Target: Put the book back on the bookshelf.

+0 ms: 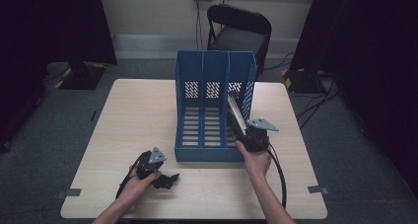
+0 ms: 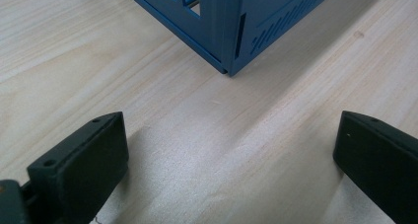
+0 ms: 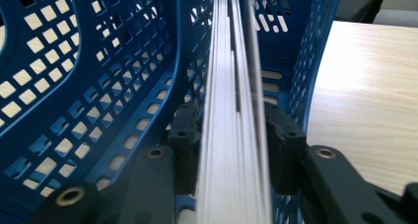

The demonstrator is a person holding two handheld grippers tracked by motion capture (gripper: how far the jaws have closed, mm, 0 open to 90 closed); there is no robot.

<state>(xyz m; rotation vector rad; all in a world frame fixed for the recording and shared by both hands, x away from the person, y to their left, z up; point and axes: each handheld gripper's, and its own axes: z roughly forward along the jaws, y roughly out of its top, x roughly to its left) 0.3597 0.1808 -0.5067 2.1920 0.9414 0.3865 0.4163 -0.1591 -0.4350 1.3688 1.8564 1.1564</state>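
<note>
A blue three-slot file rack (image 1: 212, 105) stands upright in the middle of the table, its open side toward me. My right gripper (image 1: 249, 135) is shut on a thin book or stack of pages (image 1: 235, 114), held edge-up and tilted in the rack's right-hand slot. In the right gripper view the page edges (image 3: 234, 110) run straight up between both jaws, with the rack's perforated blue walls (image 3: 98, 86) on either side. My left gripper (image 1: 165, 180) rests on the table before the rack's front left corner (image 2: 229, 68), jaws wide apart with bare wood between them (image 2: 231, 150).
The light wooden table (image 1: 133, 120) has free room left of the rack and along its front edge. A black folding chair (image 1: 239, 31) stands behind the table. Black cables (image 1: 281, 177) trail from the right gripper. Dark curtains hang at both sides of the room.
</note>
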